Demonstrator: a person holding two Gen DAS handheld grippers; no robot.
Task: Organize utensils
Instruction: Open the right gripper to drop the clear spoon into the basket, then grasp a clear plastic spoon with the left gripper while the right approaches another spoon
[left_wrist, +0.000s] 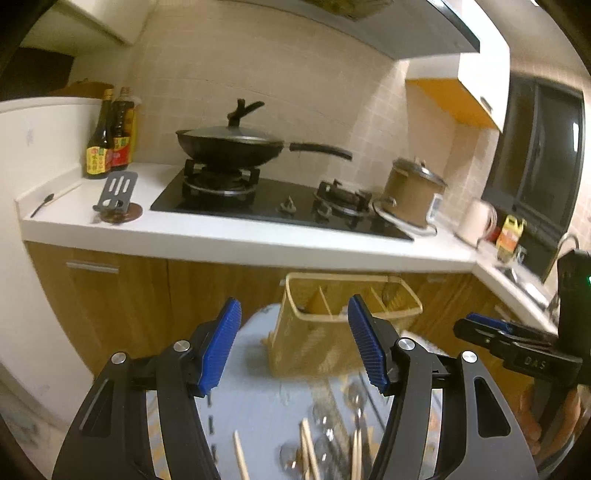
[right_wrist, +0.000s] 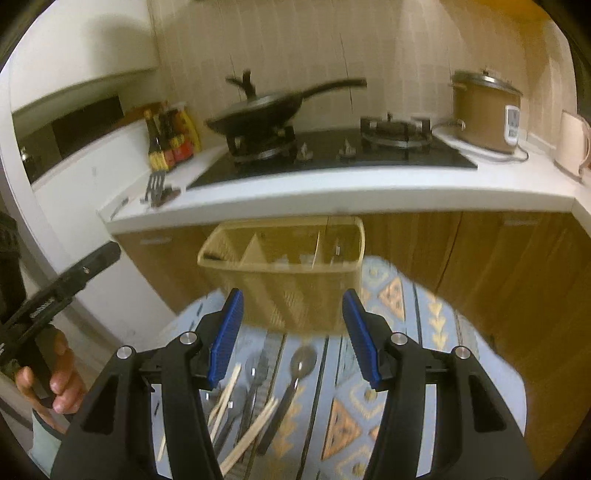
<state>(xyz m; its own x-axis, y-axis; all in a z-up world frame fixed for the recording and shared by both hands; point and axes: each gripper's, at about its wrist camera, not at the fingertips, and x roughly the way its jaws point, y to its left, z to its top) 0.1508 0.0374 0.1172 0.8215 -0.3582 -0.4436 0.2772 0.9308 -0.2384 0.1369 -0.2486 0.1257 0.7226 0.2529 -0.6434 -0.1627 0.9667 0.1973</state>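
The left gripper hangs released, its blue pads spread apart with nothing between them, pointing slightly downward over a round surface covered with a pale blue patterned cloth. Straight ahead of it, just beyond the fingertips, stands the beige slotted utensil basket, divided by partitions into compartments; something dark sits in its far right compartment, though the blur makes it hard to say what. Below and between the left gripper's arms lie the loose utensils: wooden chopsticks and metal spoons, scattered on the cloth nearer than the basket. The right gripper is likewise released, pads wide and empty, aimed at the same utensil basket, which sits directly ahead of its fingertips at the far edge of the surface. Under this gripper, slightly to its left, lie a black-handled spoon, a fork and several chopsticks, all resting on the cloth and untouched. A hand grips the left gripper's handle at the left edge of the right wrist view. Well beyond both grippers, a kitchen counter carries a gas hob with a lidded black wok, sauce bottles, a black slotted spatula and a brown cooker.
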